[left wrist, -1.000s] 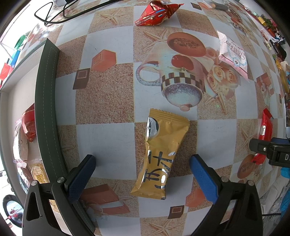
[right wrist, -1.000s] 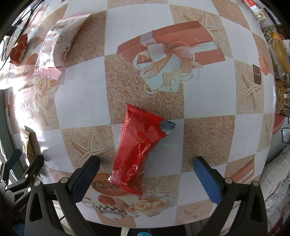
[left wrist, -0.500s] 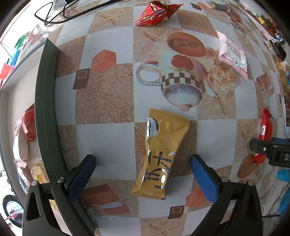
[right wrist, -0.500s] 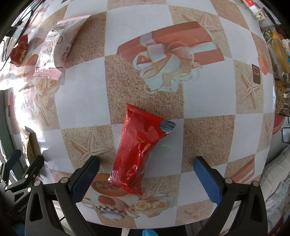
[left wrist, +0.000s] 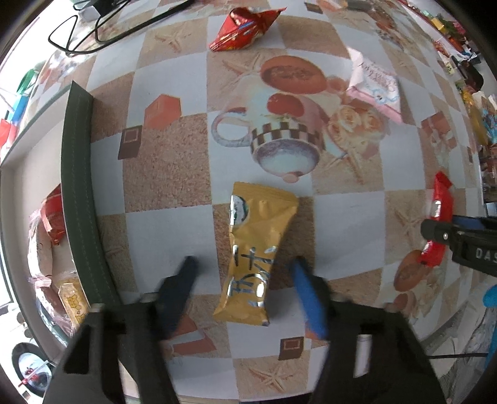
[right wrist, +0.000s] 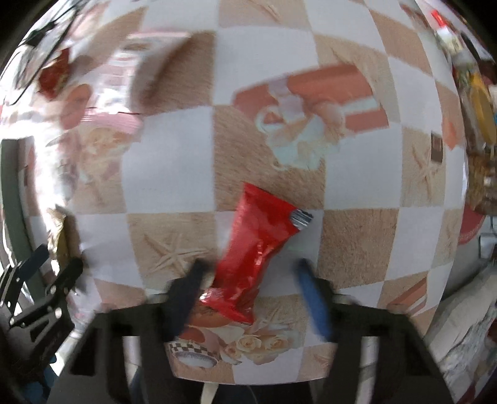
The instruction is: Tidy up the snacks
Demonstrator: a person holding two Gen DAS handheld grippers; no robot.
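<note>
the left gripper (left wrist: pixel 243 273) pointed down over the yellow snack packet (left wrist: pixel 256 251), which lay flat on the patterned tablecloth (left wrist: pixel 161 161) just below the printed teacup. its jaws were closing, with the packet's lower half between them and a gap on both sides, so nothing was pinched yet. the right gripper (right wrist: pixel 250 275) stood over the red snack packet (right wrist: pixel 254 245) on the same cloth, its jaws closing too; the left finger (right wrist: pixel 186 289) looked to be at or touching the packet's crimped bottom edge, while the right finger (right wrist: pixel 310 295) was apart from it. blur kept the contact from being certain.

the step in hand seemed to be a double pick: each claw taking one packet. to do it well, each packet should sit centred between the fingers before the squeeze finished; the red one lay skewed toward the left finger, so that side would likely push it across the cloth first. pads ought to meet the packet body, not the slippery sealed end, and low enough to catch film and not skid over it. a gentle close would spare whatever is inside.

the green-edged box (left wrist: pixel 77 186) at the left, already holding some wrappers, looked the likely destination. a red foil bag (left wrist: pixel 242 28) and a pink-white packet (left wrist: pixel 376 84) lay further up the table, untouched.
</note>
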